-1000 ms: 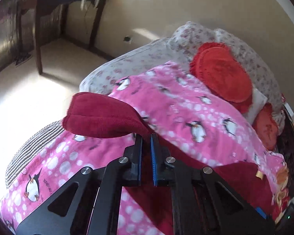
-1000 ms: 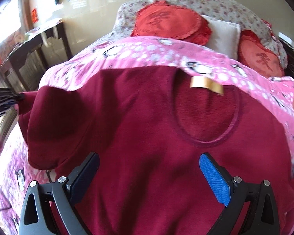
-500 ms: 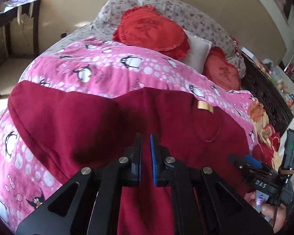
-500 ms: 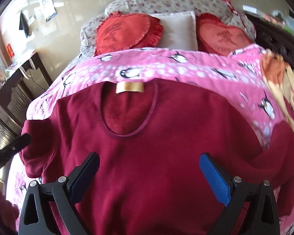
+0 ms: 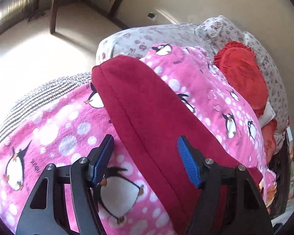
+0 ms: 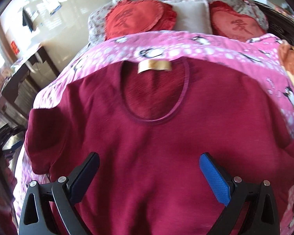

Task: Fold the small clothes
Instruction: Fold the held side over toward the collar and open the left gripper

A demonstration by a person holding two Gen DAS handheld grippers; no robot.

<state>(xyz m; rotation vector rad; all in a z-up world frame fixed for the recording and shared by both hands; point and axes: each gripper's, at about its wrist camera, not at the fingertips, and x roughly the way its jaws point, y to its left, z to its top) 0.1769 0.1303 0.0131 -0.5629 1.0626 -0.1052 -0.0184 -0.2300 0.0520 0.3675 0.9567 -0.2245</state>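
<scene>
A dark red fleece top (image 6: 147,137) lies flat on the pink penguin blanket (image 6: 205,45), round neckline and gold label (image 6: 154,66) facing up. Its left sleeve (image 5: 147,101) stretches out across the blanket (image 5: 49,137) in the left wrist view. My left gripper (image 5: 147,160) is open and empty, its fingers either side of the sleeve just above it. My right gripper (image 6: 149,174) is open and empty over the top's chest. The left gripper shows faintly at the left edge of the right wrist view.
Red round cushions (image 6: 139,17) and a white pillow (image 6: 191,15) lie at the head of the bed. A dark wooden table (image 6: 25,74) stands left of the bed. The bed's left edge and bare floor (image 5: 29,54) are close to the sleeve end.
My left gripper was shut on the sleeve and has opened and let it go; the sleeve now lies stretched out on the blanket. The right gripper stayed open, shifting slightly over the top.
</scene>
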